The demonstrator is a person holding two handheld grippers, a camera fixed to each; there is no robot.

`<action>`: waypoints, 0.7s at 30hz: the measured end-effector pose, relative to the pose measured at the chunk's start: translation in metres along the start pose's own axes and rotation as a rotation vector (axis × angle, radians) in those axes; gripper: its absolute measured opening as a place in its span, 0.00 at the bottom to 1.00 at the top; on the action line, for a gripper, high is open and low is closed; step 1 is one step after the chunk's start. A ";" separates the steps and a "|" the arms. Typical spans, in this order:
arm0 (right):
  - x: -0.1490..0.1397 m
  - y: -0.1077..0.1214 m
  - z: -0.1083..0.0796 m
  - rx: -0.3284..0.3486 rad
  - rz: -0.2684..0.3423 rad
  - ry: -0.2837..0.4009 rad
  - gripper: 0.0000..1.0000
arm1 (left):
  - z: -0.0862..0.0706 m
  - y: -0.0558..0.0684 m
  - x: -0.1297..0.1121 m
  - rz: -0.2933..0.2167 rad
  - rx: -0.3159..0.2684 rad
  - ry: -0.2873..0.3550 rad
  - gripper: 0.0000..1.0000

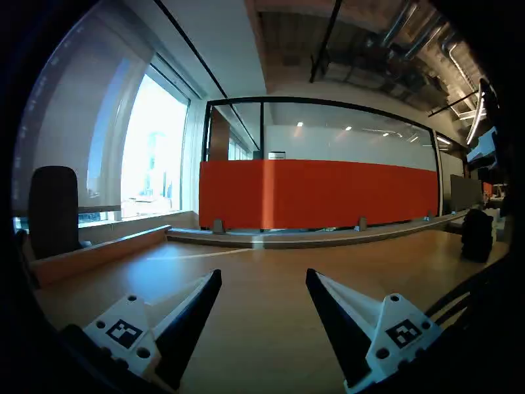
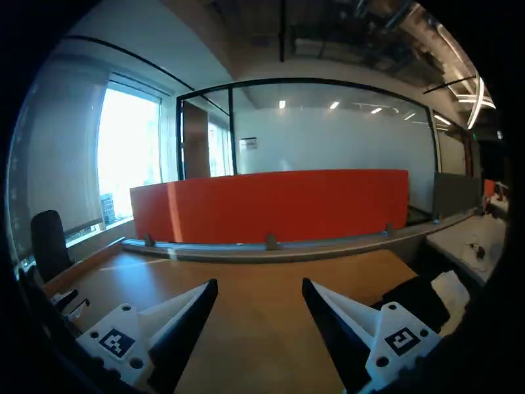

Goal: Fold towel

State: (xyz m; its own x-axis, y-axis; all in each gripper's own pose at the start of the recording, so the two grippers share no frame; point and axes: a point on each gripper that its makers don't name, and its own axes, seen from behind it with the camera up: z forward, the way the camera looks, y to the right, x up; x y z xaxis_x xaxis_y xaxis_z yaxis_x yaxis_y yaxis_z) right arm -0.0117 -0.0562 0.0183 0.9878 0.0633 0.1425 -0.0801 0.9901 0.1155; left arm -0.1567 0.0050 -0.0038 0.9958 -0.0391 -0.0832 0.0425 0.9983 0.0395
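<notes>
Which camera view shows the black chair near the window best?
The left gripper view: the black chair stands large at the left, its backrest dark against the window. The right gripper view shows the chair smaller and farther off, low at the left edge, behind the wooden desk.

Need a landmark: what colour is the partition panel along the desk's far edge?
Orange-red; the partition panel shows best in the right gripper view.
</notes>
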 end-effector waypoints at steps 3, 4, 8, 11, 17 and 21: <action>0.002 0.001 -0.001 0.003 0.003 0.003 0.99 | 0.000 0.001 -0.002 0.007 0.001 -0.001 0.95; 0.002 0.001 -0.001 0.003 0.002 0.005 0.99 | 0.001 0.001 -0.002 0.009 0.002 -0.001 0.95; 0.002 0.001 -0.002 0.005 0.001 0.005 0.99 | 0.002 0.000 -0.004 0.012 0.003 -0.004 0.95; 0.001 0.002 -0.002 0.005 0.002 0.005 0.99 | 0.004 -0.001 -0.007 0.012 0.004 -0.015 0.95; 0.000 0.004 -0.003 0.005 0.007 0.004 0.99 | 0.005 0.000 -0.010 0.012 0.000 -0.024 0.95; 0.000 0.005 -0.003 0.005 0.005 0.006 0.99 | 0.006 0.001 -0.011 0.012 -0.005 -0.024 0.95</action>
State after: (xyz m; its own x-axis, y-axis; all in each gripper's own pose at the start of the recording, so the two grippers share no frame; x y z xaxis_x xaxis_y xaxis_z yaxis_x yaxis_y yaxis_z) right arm -0.0116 -0.0506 0.0162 0.9882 0.0688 0.1370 -0.0854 0.9892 0.1192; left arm -0.1671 0.0060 0.0029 0.9979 -0.0282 -0.0585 0.0303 0.9989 0.0355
